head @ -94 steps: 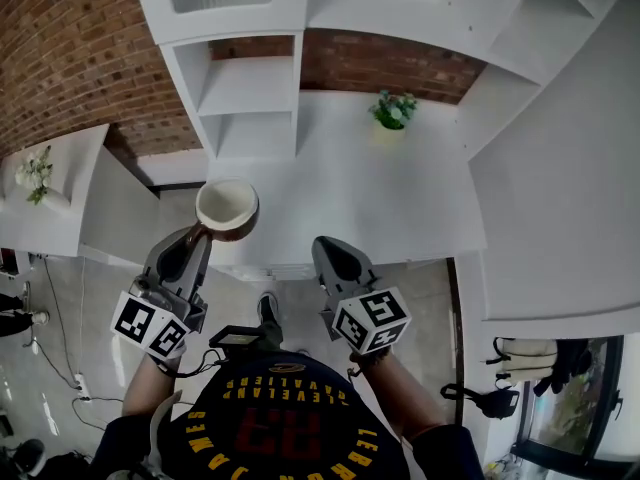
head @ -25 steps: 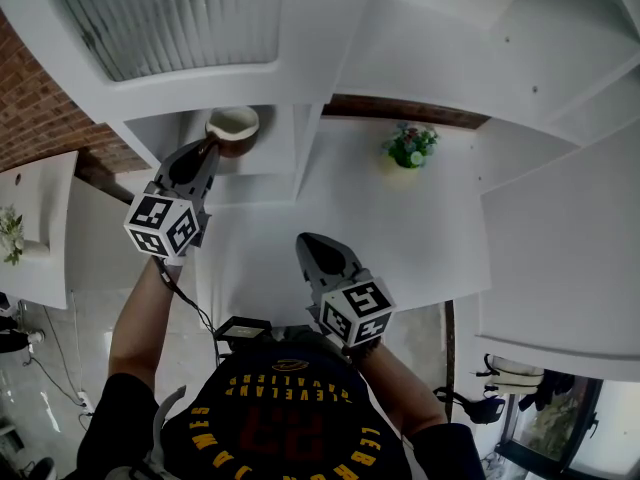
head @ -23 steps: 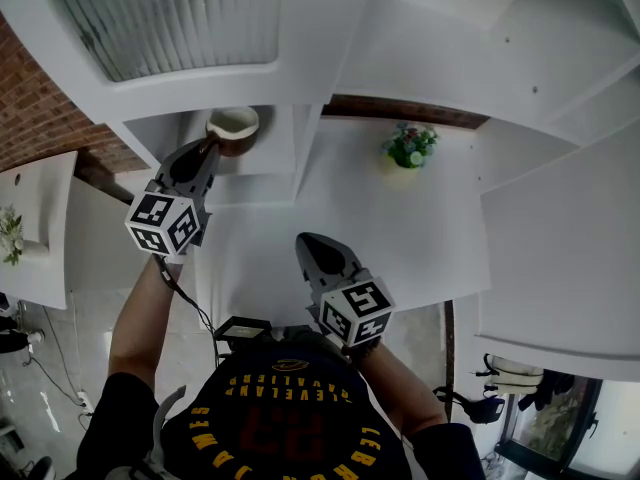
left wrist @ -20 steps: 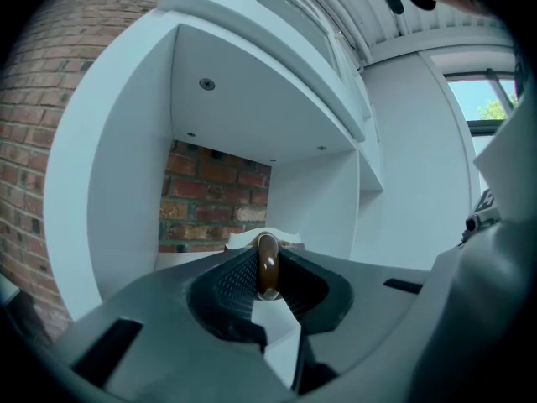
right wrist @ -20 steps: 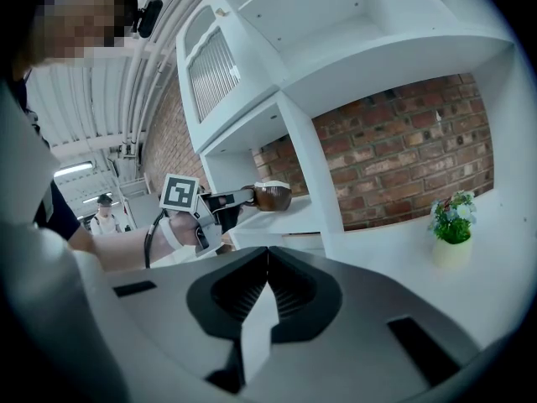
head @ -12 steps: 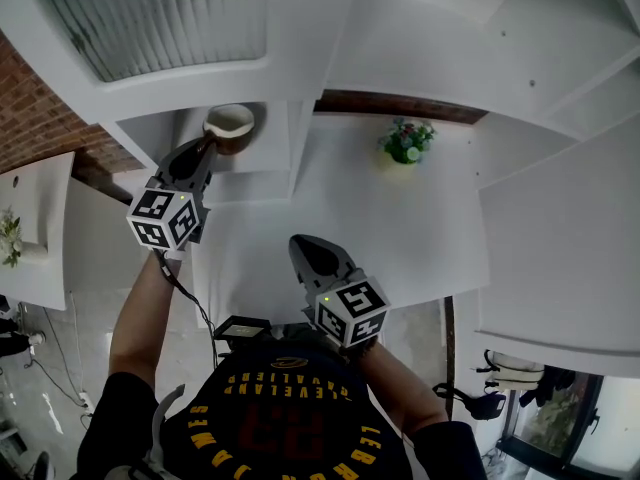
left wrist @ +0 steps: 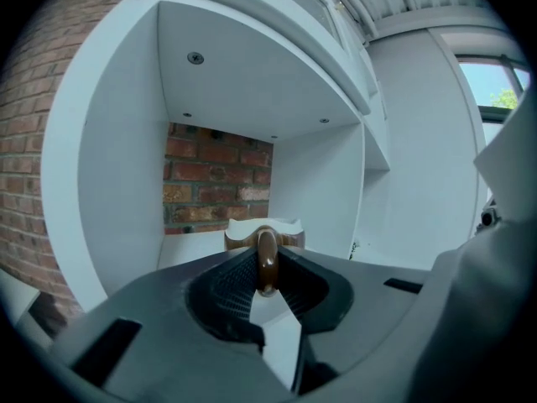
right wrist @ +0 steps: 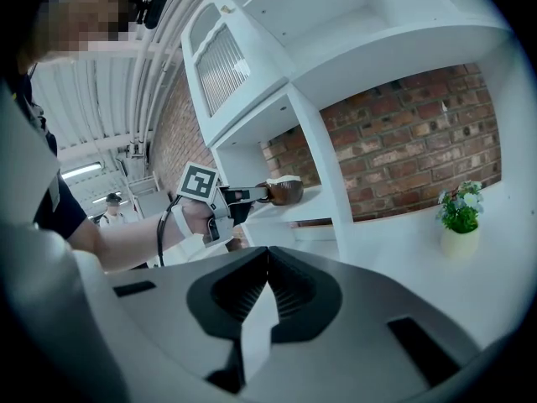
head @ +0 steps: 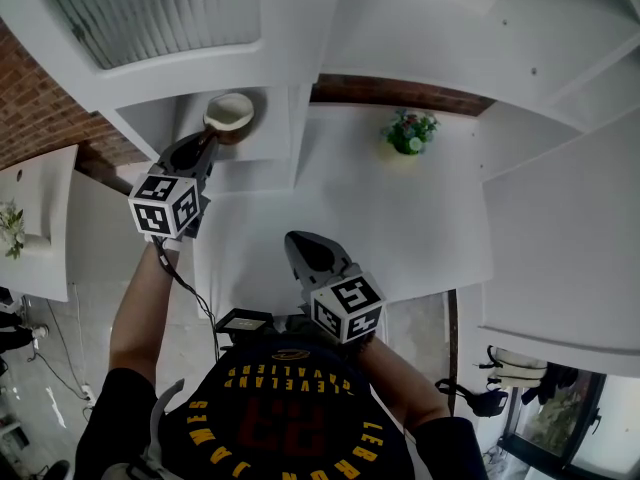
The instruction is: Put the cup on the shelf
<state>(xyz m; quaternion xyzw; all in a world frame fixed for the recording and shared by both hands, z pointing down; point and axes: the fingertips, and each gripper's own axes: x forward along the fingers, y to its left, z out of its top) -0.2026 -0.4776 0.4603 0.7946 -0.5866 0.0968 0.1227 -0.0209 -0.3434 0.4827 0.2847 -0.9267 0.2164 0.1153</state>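
Note:
The cup [head: 229, 116] is brown outside and cream inside. It sits at the front of a white shelf compartment [head: 262, 133]; whether its base rests on the shelf board I cannot tell. My left gripper [head: 205, 140] is shut on the cup's brown handle [left wrist: 267, 261], with the cup body [left wrist: 262, 232] just past the jaws. The right gripper view shows the cup [right wrist: 284, 191] held at the shelf edge by the left gripper [right wrist: 248, 195]. My right gripper [head: 298, 245] is shut and holds nothing, low over the white counter [head: 380, 218].
A small potted plant [head: 409, 132] stands on the counter by the brick wall [head: 400, 94]. A white upright divider [right wrist: 323, 170] bounds the compartment on its right. A second shelf [head: 250, 176] lies below. White cabinets hang above. A person [right wrist: 112, 208] stands far off.
My left gripper has raised the cup from in front of the counter up to the upper shelf compartment. Over the last second it has edged slightly further in. My right gripper barely moved.

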